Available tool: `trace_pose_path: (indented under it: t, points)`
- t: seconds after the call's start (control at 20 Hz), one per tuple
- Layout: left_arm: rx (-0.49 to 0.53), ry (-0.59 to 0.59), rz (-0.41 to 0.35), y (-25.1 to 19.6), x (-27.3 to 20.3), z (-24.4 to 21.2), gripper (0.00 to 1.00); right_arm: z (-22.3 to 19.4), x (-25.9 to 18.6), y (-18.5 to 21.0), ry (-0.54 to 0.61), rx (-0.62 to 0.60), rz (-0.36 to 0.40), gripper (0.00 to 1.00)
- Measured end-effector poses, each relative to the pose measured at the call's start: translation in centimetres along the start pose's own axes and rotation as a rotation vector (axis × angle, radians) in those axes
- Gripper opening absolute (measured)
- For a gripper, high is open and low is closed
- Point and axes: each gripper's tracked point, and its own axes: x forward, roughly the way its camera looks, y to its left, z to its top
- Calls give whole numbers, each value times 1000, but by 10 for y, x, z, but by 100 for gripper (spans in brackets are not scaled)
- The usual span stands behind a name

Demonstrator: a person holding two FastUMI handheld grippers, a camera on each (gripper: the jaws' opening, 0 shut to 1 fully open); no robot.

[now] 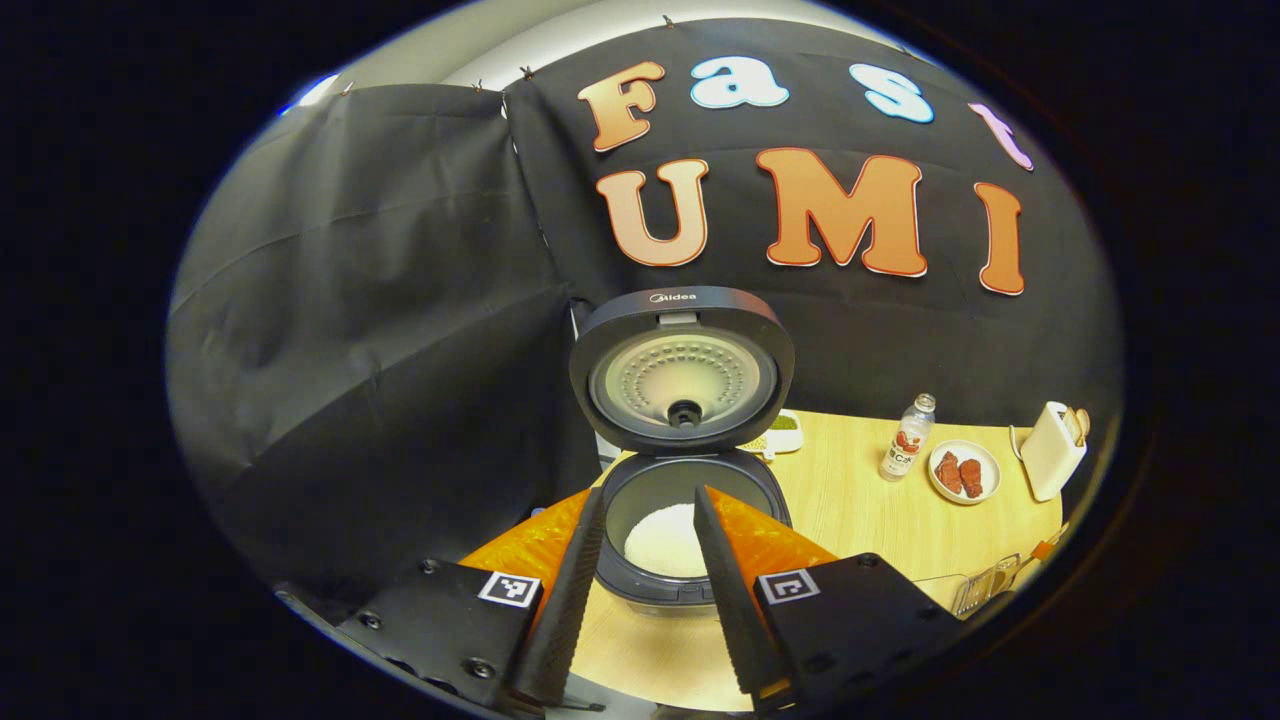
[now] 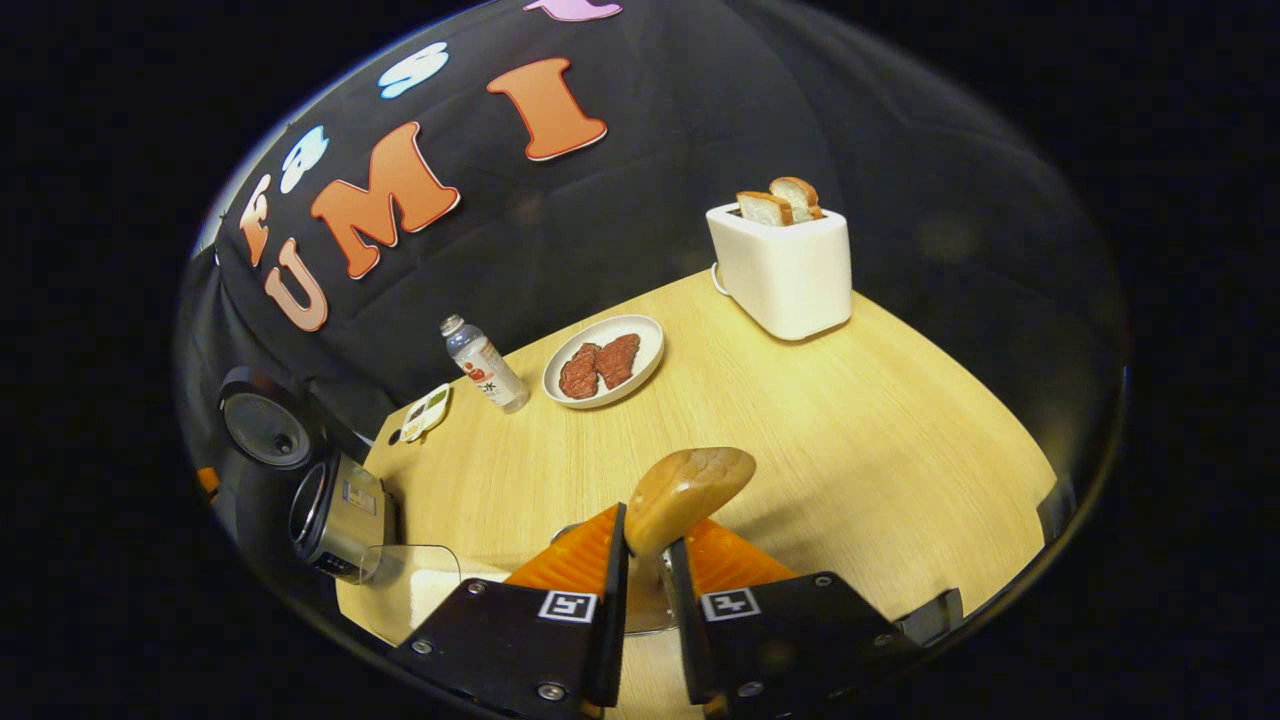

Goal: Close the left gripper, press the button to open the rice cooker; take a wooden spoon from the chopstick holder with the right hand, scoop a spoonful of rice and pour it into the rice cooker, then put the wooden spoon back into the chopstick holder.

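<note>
Rice cooker point(image 1: 680, 470) standing open at the back left of the table point(image 1: 860, 510), lid point(image 1: 682, 368) tipped upright, white rice point(image 1: 665, 540) heaped in the inner pot. Left tongs point(image 1: 648, 555) hovering in front of the cooker, fingers spread apart with nothing between them, framing the pot. To the right of the cooker, a small tray point(image 1: 782, 432) with green contents, then a bottle point(image 1: 908, 438), a plate point(image 1: 964, 472) carrying two reddish pieces, and a white toaster point(image 1: 1052, 450) farthest away. In the right gripper view, right tongs point(image 2: 646, 545) clamped on the wooden spoon point(image 2: 688, 495), bowl of the spoon sticking up above the fingertips, handle hidden between the fingers. A metal rim point(image 2: 645, 600) partly seen under the spoon, likely the chopstick holder, mostly covered by the tongs. Clear container point(image 2: 415, 585) just right of the cooker point(image 2: 335, 510), edges faint and hard to trace. Toaster point(image 2: 785, 265) holding two bread slices point(image 2: 780, 203), well apart from the cooker, with the plate point(image 2: 605, 358) and bottle point(image 2: 485, 365) between them. Wire rack point(image 1: 990, 585) cut off at the edge in the left gripper view.
</note>
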Motion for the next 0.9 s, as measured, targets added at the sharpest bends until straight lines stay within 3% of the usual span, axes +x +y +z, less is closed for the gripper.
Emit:
trace_pose_path:
  t: [0.05, 0.25, 0.3, 0.35, 0.4, 0.45, 0.6, 0.65, 0.7, 0.9]
  points:
    - [0, 2, -9, -3, 1, -1, 65, 0, -2, 3, -1, 18, 7, 22]
    - [7, -24, -43, -11, 10, 8, 65, 0, -18, 11, -25, 37, 2, 14]
    - [8, -34, -51, -13, 11, 10, 59, 5, -25, 17, -40, 38, 8, 13]
    - [8, -44, -67, -15, 12, 12, 59, 13, -32, 22, -62, 36, 6, 12]
    - [10, -58, -67, -14, 14, 16, 72, 22, -36, 27, -89, 22, 3, 12]
    - [11, -73, -74, -12, 17, 18, 74, 29, -42, 33, -108, 3, 1, 12]
    - [24, -121, -58, 0, 21, 28, 100, 55, -60, 56, -170, -55, 8, 12]
    - [26, -133, -49, 6, 22, 29, 89, 62, -68, 67, -185, -67, 23, 12]
    - [23, -141, -46, 10, 25, 31, 95, 66, -74, 80, -193, -78, 45, 12]
    - [-1, -139, -34, 26, 33, 25, 95, 55, -82, 138, -157, -103, 147, 11]
